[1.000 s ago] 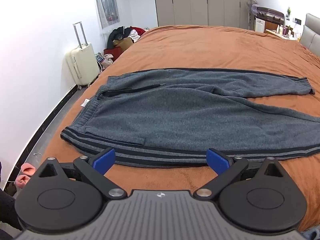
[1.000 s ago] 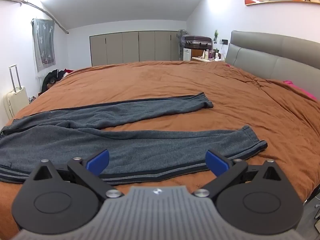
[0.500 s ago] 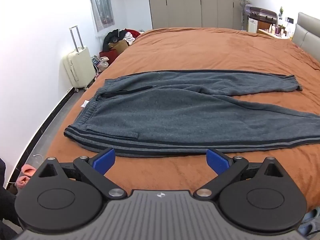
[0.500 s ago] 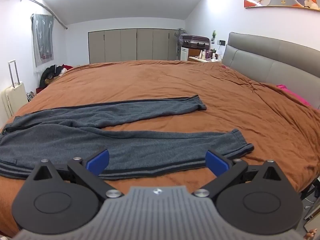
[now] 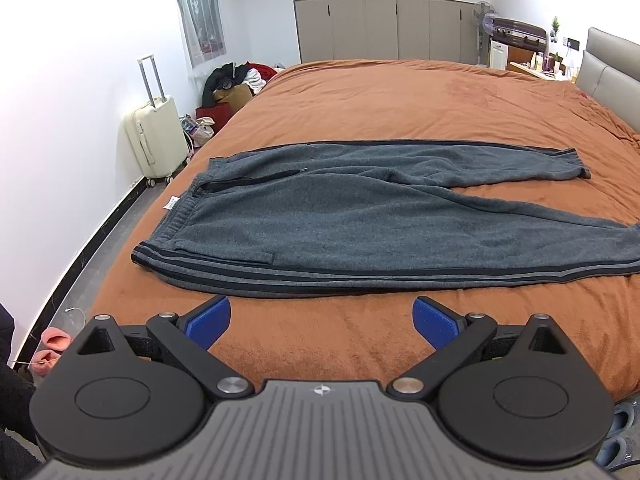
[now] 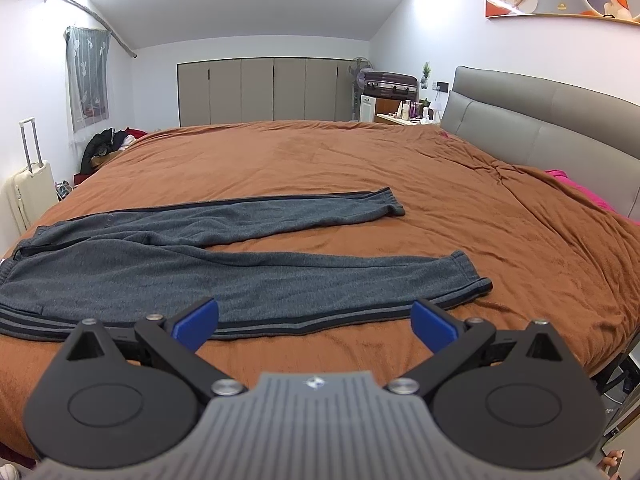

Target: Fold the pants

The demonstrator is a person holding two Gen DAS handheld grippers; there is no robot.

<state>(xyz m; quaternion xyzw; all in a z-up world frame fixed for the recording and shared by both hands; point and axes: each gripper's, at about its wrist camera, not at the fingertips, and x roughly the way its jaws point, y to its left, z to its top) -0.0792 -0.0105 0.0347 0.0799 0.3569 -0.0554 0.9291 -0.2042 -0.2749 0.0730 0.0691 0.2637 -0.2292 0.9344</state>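
Note:
Dark grey sweatpants (image 5: pixel 320 224) with black side stripes lie flat on the brown bedspread (image 5: pixel 400 104), waistband at the left, both legs spread to the right. They also show in the right wrist view (image 6: pixel 240 276), with the leg cuffs at the right. My left gripper (image 5: pixel 322 320) is open and empty, above the bedspread just short of the pants' near striped edge. My right gripper (image 6: pixel 314 322) is open and empty, above the near edge of the near leg.
A cream suitcase (image 5: pixel 154 136) and a pile of clothes (image 5: pixel 236 80) stand on the floor left of the bed. A grey headboard (image 6: pixel 552 140) runs along the right. Wardrobe doors (image 5: pixel 380 30) line the far wall. Pink slippers (image 5: pixel 52 346) lie on the floor at the left.
Both grippers have pulled back and risen from the pants; the garment looks smaller and farther off. Both stay open and empty. The pants have not moved.

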